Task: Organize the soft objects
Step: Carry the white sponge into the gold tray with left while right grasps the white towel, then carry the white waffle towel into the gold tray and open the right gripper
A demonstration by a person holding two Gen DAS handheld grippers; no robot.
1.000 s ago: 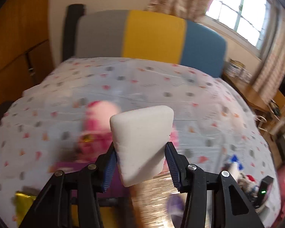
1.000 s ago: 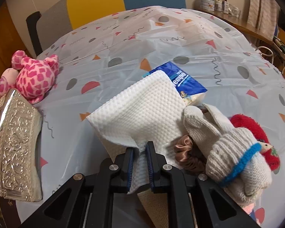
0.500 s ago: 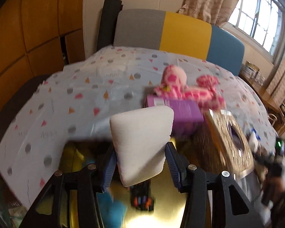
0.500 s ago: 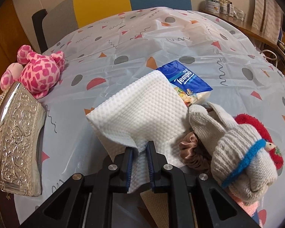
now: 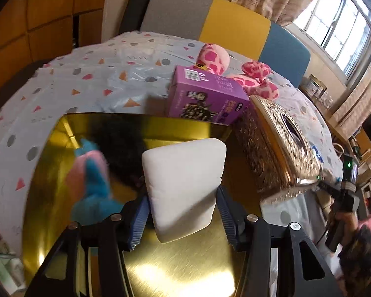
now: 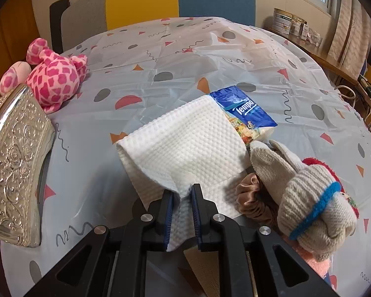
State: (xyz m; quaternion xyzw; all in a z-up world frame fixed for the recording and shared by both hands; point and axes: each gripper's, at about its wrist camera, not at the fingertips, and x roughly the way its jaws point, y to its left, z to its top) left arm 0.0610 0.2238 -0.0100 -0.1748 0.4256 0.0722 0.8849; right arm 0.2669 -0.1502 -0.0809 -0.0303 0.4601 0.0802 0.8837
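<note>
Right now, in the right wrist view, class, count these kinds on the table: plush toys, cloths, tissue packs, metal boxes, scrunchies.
Pink spotted plush toy: 1
White waffle-weave cloth: 1
Blue Tempo tissue pack: 1
Embossed metal tissue box: 1
Brown satin scrunchie: 1
Total: 5

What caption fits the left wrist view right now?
Left gripper, jaws just easing apart, carries a white sponge over the gold tray.
</note>
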